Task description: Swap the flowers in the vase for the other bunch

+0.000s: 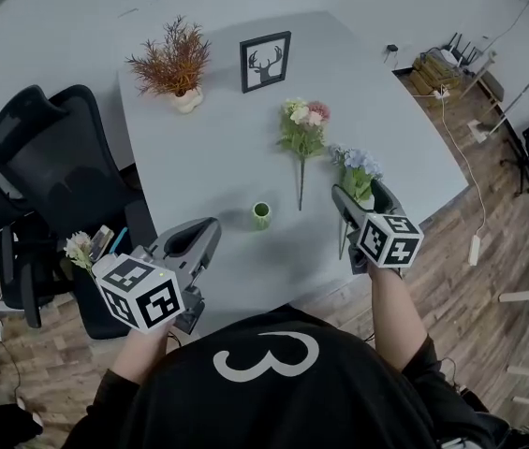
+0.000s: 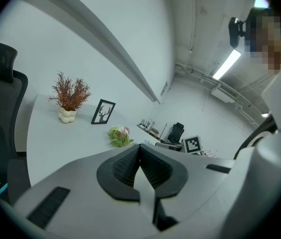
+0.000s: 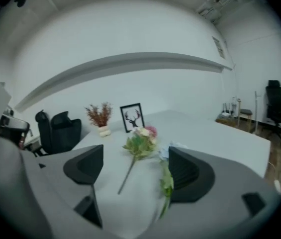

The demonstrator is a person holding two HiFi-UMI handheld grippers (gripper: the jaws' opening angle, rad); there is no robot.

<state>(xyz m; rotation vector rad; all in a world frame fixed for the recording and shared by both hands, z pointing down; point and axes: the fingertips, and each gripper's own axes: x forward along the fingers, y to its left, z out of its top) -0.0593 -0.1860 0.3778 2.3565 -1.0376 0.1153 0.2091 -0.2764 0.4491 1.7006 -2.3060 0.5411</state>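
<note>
partly hidden: blue bunch (image 1: pixel 356 166) stem runs behind right gripper (image 3: pixel 135 166) in head view; blurred by its jaw, poss. touching, can't confirm. jaws wide apart, nothing clamped. left gripper (image 2: pixel 141 158) jaws together, empty, at table (image 1: pixel 198 157) near-left corner. vase (image 1: pixel 261 215) upright btw grippers; pink bunch (image 1: pixel 303 124) lies beyond.

The only thing I can read is a large white "3" (image 1: pixel 266 355) on my black shirt (image 1: pixel 367 410), nearest to me in the head view. My left cube (image 1: pixel 139 293) and right cube (image 1: pixel 389 239) carry black-and-white square markers, which are coded patterns rather than letters.
</note>
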